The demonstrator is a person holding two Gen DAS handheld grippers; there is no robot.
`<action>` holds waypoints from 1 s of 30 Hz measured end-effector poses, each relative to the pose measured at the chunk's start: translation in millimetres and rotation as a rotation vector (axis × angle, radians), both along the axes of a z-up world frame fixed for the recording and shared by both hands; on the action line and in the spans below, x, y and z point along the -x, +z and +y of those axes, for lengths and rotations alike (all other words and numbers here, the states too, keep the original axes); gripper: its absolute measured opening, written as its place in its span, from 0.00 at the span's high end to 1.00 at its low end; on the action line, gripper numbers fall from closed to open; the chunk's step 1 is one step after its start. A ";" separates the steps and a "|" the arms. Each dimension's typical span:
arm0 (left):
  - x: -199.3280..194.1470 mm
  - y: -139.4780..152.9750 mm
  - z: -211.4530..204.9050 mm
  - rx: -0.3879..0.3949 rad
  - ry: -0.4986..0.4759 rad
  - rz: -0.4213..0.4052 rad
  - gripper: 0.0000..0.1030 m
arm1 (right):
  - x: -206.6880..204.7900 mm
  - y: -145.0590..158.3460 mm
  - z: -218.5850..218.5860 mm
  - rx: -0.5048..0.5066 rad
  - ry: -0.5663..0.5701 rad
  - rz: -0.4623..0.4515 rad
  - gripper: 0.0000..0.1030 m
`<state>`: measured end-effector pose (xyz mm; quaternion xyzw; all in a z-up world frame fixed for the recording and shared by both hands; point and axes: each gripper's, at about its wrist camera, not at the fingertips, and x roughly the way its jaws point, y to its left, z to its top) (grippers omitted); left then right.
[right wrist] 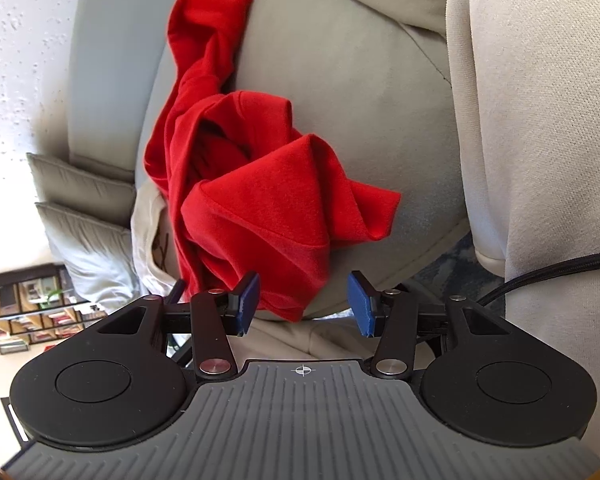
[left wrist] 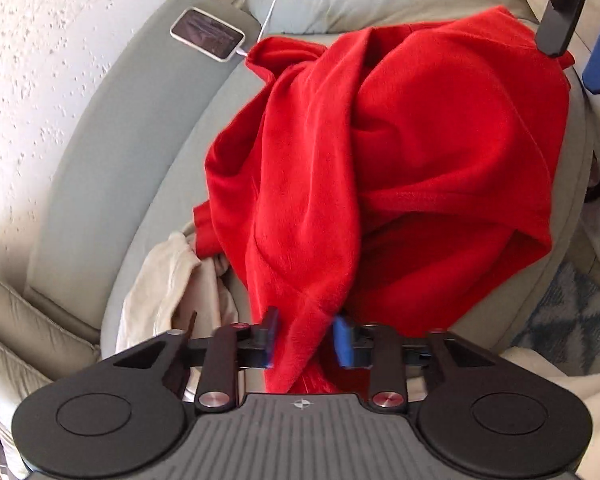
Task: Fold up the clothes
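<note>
A red garment (left wrist: pixel 380 152) lies crumpled on a grey sofa seat (left wrist: pixel 172 160). My left gripper (left wrist: pixel 306 338) is shut on a bunched fold of the red garment at its near end. My right gripper shows at the top right of the left wrist view (left wrist: pixel 576 36), by the garment's far right corner. In the right wrist view the red garment (right wrist: pixel 260 184) lies in a heap ahead. My right gripper (right wrist: pixel 304 306) is open, its blue pads (right wrist: pixel 362 304) on either side of the garment's near edge, with nothing clamped.
A cream cloth (left wrist: pixel 172 280) lies under the red garment's left side; it also shows in the right wrist view (right wrist: pixel 150 224). A phone (left wrist: pixel 207 33) on a white cable lies on the sofa arm. Cushions (right wrist: pixel 84 216) and a sofa backrest (right wrist: pixel 540 120) border the seat.
</note>
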<state>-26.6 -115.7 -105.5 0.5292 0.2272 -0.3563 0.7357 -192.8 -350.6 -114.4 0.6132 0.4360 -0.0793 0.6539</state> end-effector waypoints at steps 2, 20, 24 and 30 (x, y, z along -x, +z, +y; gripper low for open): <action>-4.7 12.4 1.3 0.079 0.053 0.016 0.94 | 0.5 0.3 0.5 0.000 0.002 -0.002 0.50; -80.5 81.5 54.0 0.713 0.646 0.502 0.95 | -1.9 -4.1 -7.8 0.087 -0.079 -0.124 0.71; -89.7 80.0 60.7 0.738 0.701 0.540 0.95 | -9.2 -6.5 -4.3 0.137 -0.016 -0.137 0.81; -100.6 90.5 75.8 0.797 0.820 0.681 0.95 | -12.2 17.0 -2.0 0.279 0.051 -0.155 0.95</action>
